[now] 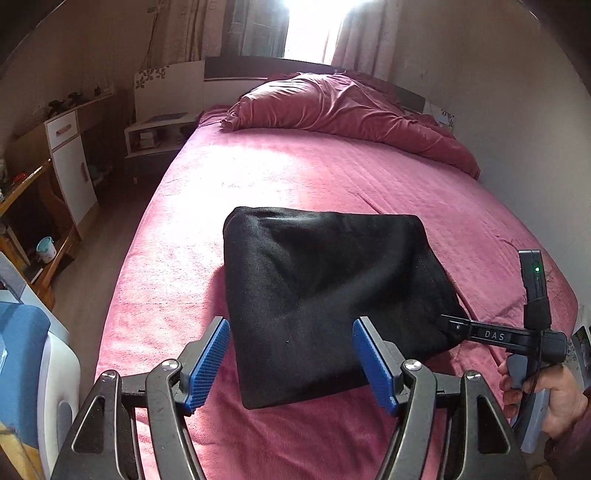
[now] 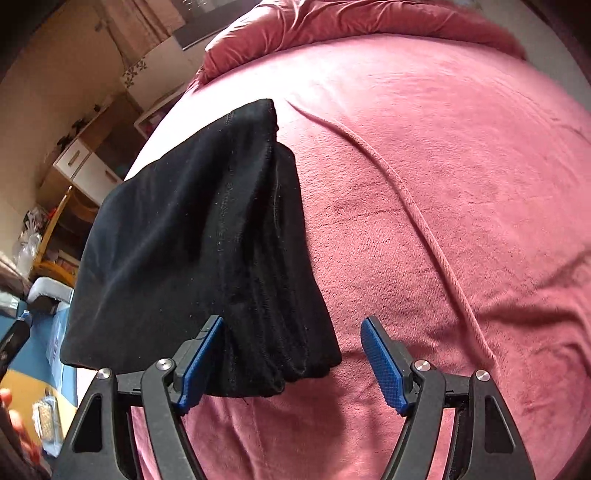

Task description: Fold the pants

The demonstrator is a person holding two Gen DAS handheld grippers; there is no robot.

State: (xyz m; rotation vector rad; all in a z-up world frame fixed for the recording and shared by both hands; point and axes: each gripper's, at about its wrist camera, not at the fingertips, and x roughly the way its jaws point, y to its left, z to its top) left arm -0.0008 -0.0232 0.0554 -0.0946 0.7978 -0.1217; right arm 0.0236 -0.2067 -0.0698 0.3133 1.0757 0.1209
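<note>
The black pants point(image 1: 325, 295) lie mid-frame on the pink bed point(image 1: 258, 177) as a compact stacked bundle, folding apparently finished, with the left gripper point(image 1: 291, 365) and right gripper point(image 2: 291, 363) both spread wide, gripping nothing

left gripper point(image 1: 291, 363) jaws spread wide; right gripper point(image 2: 293, 362) likewise parted

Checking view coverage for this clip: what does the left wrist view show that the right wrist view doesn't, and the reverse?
Only the left wrist view shows the window, the headboard, the right gripper side-on at the pants' right edge, and the hand holding it.

Only the right wrist view shows the stacked layers along the pants' edge.

Both show the folded black pants on the pink bed cover, the bunched duvet, and the white cabinet.
</note>
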